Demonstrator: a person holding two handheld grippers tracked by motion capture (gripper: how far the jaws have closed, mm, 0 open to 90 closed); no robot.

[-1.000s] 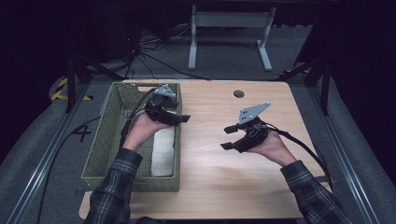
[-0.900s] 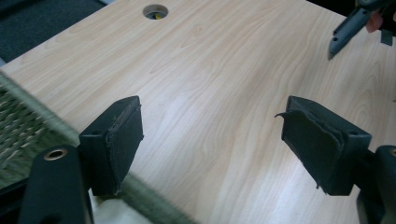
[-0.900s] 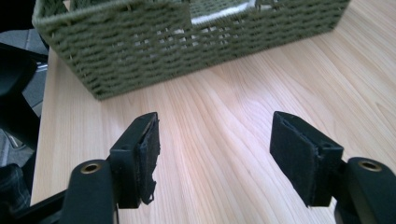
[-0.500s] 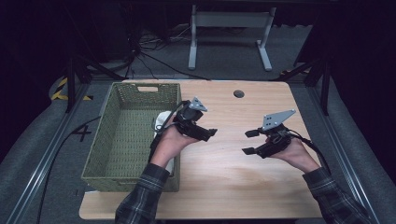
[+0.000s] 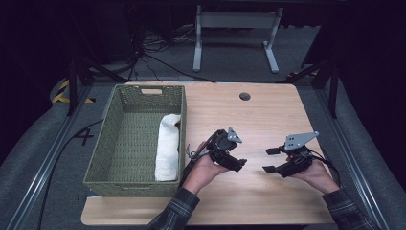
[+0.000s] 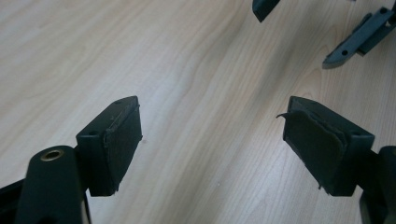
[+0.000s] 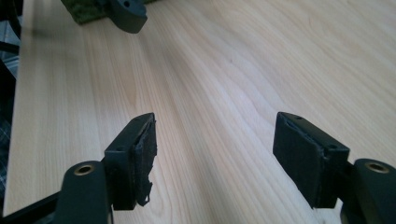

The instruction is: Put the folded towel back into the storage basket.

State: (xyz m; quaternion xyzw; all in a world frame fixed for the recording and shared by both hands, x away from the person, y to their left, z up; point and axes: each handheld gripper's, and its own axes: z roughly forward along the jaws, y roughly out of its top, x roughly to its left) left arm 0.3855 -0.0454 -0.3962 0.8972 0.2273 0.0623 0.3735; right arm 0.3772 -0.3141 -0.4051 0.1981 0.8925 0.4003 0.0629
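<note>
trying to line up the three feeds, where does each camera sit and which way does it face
High view: above the person's side, looking forward and down on the wooden table, green wicker basket with white rolled towel; forearms, left gripper, right gripper show.
Left gripper view: on the left gripper, facing bare tabletop; own open jaws show.
Right gripper view: on the right gripper, facing tabletop; own open jaws show.
Shared: each gripper view catches the other gripper's jaw tips.

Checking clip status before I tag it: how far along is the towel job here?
Done, by the look of it: the white rolled towel lies inside the green basket, against its right wall. In hand: nothing. The left tongs and right tongs are both open and empty over the bare wooden table. Left: nothing else shows on the table to put away.
</note>
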